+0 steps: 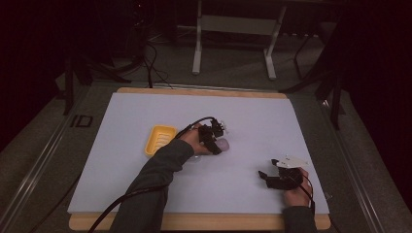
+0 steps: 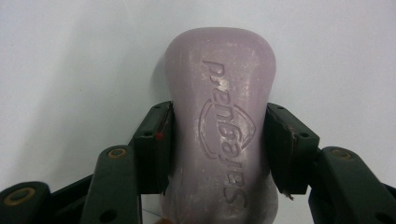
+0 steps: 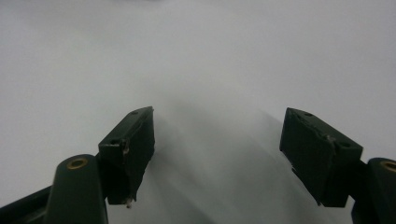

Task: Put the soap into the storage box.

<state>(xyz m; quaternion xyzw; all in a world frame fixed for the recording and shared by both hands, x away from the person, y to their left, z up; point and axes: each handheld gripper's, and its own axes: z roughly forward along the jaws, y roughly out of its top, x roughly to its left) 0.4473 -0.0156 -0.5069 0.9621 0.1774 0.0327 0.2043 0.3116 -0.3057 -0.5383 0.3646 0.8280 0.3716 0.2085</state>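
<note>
A pale purple bar of soap (image 2: 219,126) with raised lettering lies between the jaws of my left gripper (image 2: 217,144), which is shut on its narrow waist. From above, the soap (image 1: 223,144) and left gripper (image 1: 217,141) are near the middle of the white table sheet, just right of a yellow soap dish (image 1: 159,139) that is empty. My right gripper (image 3: 217,149) stands open with only white sheet between its jaws. In the high view the right gripper (image 1: 266,175) rests low at the front right of the sheet.
The white sheet (image 1: 252,121) covers a wooden tabletop whose edge (image 1: 194,223) shows at the front. Cables trail from both grippers toward the front. A metal table frame (image 1: 233,39) stands on the floor beyond the far edge.
</note>
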